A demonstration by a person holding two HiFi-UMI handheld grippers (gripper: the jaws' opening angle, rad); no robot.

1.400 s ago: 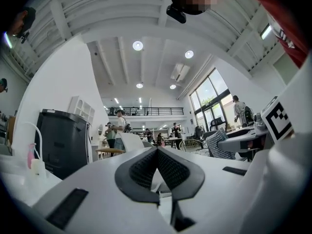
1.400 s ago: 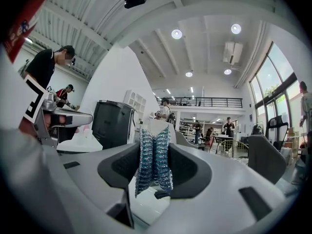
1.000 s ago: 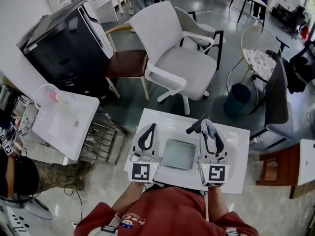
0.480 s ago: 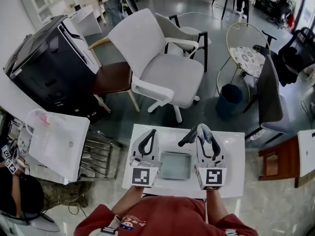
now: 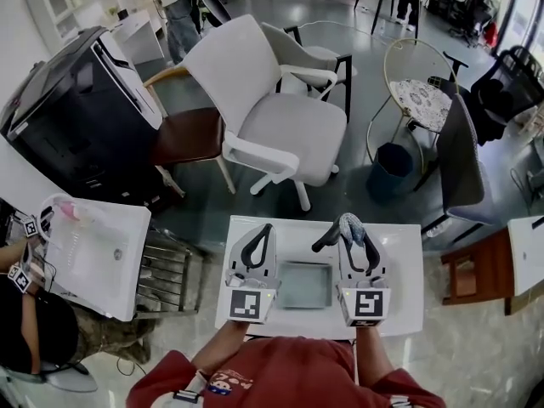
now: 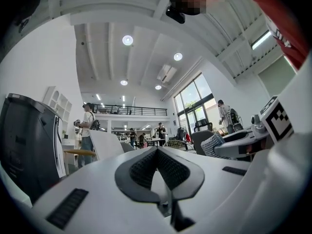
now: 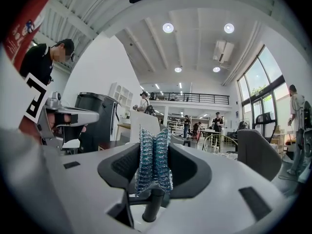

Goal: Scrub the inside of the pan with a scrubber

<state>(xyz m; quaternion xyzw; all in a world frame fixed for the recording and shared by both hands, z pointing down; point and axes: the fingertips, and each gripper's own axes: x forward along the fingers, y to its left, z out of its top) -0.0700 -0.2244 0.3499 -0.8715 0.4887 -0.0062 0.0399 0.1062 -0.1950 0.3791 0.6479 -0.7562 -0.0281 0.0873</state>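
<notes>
Right gripper [image 7: 155, 179] was clamped on the blue scrubber [image 7: 153, 155] - left gripper [image 6: 157, 155] pressed together, empty - the two flanking the square pan [image 5: 306, 286] on the white table [image 5: 406, 287].

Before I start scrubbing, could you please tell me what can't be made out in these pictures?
Inside of the square grey metal pan: too small in the head view to judge dirt; neither gripper view shows it.
Black handle: its far end is hidden behind the right tongs in the head view.
Blue-silver mesh scrubber: lower part buried between the tongs, right gripper view.
</notes>
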